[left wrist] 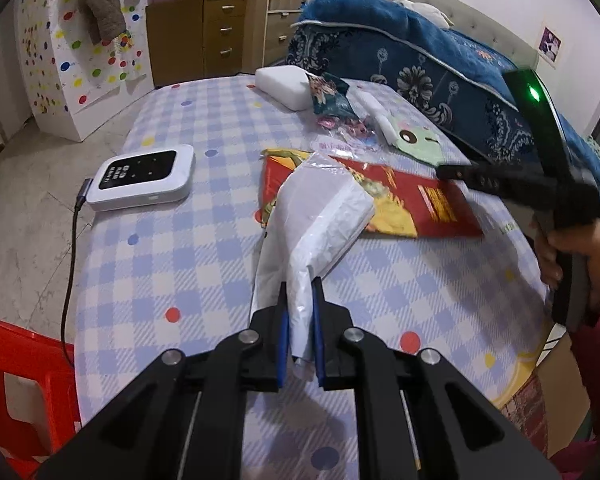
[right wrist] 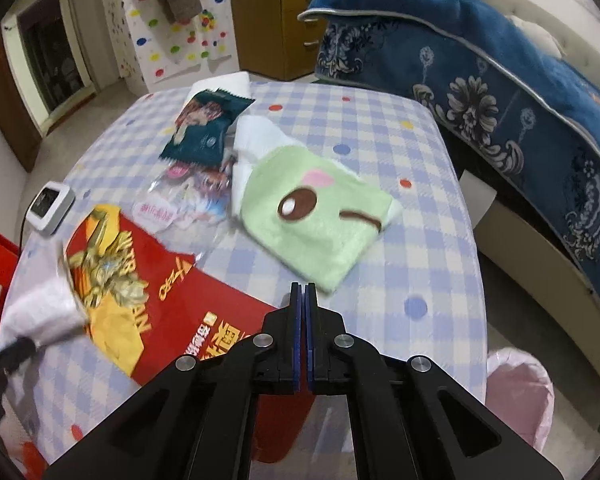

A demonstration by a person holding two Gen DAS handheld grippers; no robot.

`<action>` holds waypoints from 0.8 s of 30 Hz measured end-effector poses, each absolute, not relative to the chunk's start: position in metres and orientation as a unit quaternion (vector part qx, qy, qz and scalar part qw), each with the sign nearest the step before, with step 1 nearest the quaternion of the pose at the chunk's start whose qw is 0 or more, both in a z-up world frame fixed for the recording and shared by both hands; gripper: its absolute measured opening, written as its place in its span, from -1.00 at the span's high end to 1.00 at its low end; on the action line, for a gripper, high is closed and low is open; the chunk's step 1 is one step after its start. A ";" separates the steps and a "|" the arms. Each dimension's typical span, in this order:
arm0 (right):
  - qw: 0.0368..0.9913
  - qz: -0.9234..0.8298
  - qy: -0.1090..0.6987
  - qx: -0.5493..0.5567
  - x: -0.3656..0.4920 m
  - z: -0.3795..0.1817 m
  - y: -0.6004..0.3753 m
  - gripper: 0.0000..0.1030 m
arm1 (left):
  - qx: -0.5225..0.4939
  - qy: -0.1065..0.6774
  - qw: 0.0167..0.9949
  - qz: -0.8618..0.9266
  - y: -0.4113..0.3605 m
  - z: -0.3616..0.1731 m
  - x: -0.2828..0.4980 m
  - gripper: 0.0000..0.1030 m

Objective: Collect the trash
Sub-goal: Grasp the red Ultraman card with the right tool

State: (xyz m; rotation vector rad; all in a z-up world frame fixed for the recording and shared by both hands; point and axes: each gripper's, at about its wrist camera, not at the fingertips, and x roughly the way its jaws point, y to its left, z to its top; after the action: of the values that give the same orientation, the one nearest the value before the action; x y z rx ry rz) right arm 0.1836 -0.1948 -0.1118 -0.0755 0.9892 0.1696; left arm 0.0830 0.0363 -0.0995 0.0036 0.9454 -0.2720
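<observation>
On the checked worktop (left wrist: 188,264), the left tongs (left wrist: 300,284) clench a white plastic bag (left wrist: 320,216) lying over the red snack wrapper (right wrist: 148,292). The right tongs (right wrist: 304,286), clenched empty, hover just above that wrapper's edge. A pink-lined bin (right wrist: 520,384) stands beside the worktop, its contents hidden.

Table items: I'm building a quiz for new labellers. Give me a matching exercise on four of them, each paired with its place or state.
Things:
1. white plastic bag
2. red snack bag
3. green cloth
4. white device

Places or states:
A. cable plugged in
B. held in the left claw
C. lying flat, partly under the white bag
D. brown eye design, lying near the sofa side

Pairs: 1-B, 2-C, 3-D, 4-A
</observation>
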 end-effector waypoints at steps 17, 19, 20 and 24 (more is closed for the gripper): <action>0.845 0.180 0.503 -0.028 0.062 -0.100 -0.168 0.91 | -0.031 0.426 0.900 -0.088 0.063 -0.074 0.060 0.84; 0.851 0.190 0.488 -0.023 0.061 -0.094 -0.165 0.70 | -0.033 0.424 0.901 -0.082 0.066 -0.071 0.055 0.84; 0.855 0.196 0.480 -0.021 0.062 -0.091 -0.162 0.36 | -0.035 0.423 0.902 -0.080 0.067 -0.071 0.054 0.84; 0.854 0.228 0.466 -0.026 0.070 -0.093 -0.141 -0.27 | -0.038 0.422 0.903 -0.072 0.073 -0.069 0.046 0.84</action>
State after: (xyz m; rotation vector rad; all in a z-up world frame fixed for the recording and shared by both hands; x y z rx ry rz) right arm 0.0696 -0.1414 -0.0930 -0.0554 0.9806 0.4789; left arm 0.0463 0.0726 -0.0695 -0.0792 0.8715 -0.1492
